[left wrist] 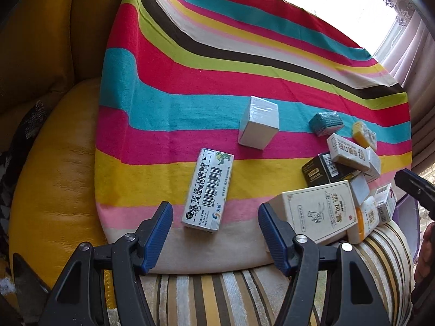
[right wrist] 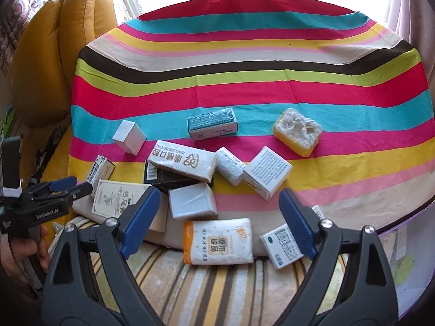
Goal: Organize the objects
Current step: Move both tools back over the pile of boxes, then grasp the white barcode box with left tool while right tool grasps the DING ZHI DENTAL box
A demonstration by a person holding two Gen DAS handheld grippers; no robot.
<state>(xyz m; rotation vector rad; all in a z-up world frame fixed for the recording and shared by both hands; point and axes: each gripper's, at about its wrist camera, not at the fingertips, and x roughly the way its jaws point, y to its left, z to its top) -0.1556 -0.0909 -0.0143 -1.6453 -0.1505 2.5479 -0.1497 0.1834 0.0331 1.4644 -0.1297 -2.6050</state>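
Mostly boxes [right wrist: 182, 168] heaped on striped cloth [right wrist: 244, 87]

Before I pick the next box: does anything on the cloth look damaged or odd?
Yes. The yellow box at the far right on the striped cloth has its top face torn open, ragged white showing. Nearer, several boxes lie jumbled, the dental box resting tilted on the black box.

The striped tablecloth [right wrist: 244, 87] is matt woven cloth. The sofa [left wrist: 54, 168] looks like glossy yellow leather. The sponge [right wrist: 297, 130] is rough and porous.
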